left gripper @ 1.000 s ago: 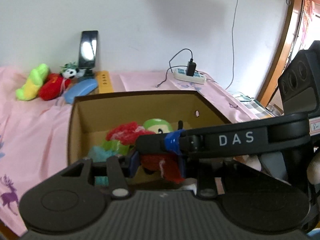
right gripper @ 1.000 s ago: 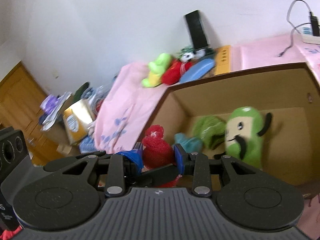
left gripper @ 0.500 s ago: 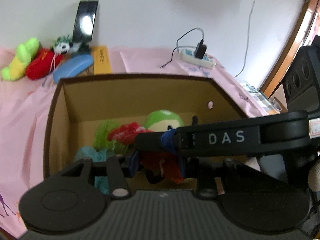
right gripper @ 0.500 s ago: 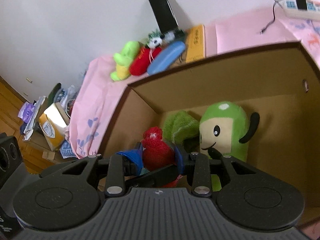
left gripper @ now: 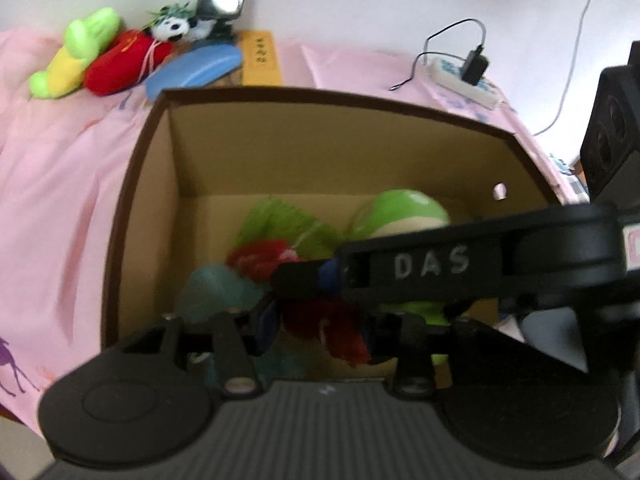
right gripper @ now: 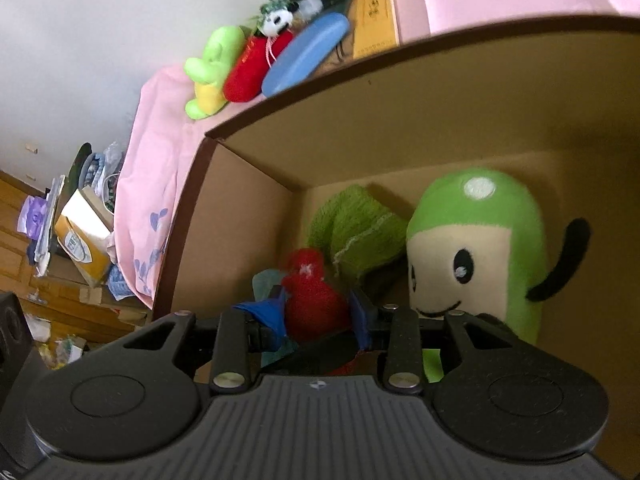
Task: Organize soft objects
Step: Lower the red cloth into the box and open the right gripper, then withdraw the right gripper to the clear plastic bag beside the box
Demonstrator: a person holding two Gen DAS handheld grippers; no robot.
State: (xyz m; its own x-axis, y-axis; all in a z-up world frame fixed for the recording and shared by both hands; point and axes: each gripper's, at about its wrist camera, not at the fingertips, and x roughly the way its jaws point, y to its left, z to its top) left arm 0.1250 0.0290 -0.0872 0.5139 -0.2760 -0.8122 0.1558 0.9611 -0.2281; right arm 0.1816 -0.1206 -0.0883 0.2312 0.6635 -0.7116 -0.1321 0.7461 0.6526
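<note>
Both grippers hold one red knitted soft piece [right gripper: 310, 300] over the open cardboard box [left gripper: 140, 184]. My left gripper [left gripper: 320, 320] is shut on its lower part [left gripper: 336, 332]. My right gripper [right gripper: 318, 312] is shut on its upper part, and its black arm marked DAS [left gripper: 432, 264] crosses the left wrist view. Inside the box lie a green plush figure with a face [right gripper: 476, 248], a green knitted piece [right gripper: 352, 228] and a teal piece [left gripper: 216, 288]. The box [right gripper: 248, 216] also fills the right wrist view.
On the pink cloth [left gripper: 60, 184] behind the box lie a green-yellow plush [left gripper: 76, 52], a red plush [left gripper: 124, 60], a small panda [left gripper: 172, 28], a blue case [left gripper: 196, 68] and a yellow box [left gripper: 260, 56]. A power strip [left gripper: 464, 76] sits back right. Floor clutter [right gripper: 76, 232] lies left.
Both grippers have moved forward and down over the box with the red piece between them. The box interior now fills more of both views.
</note>
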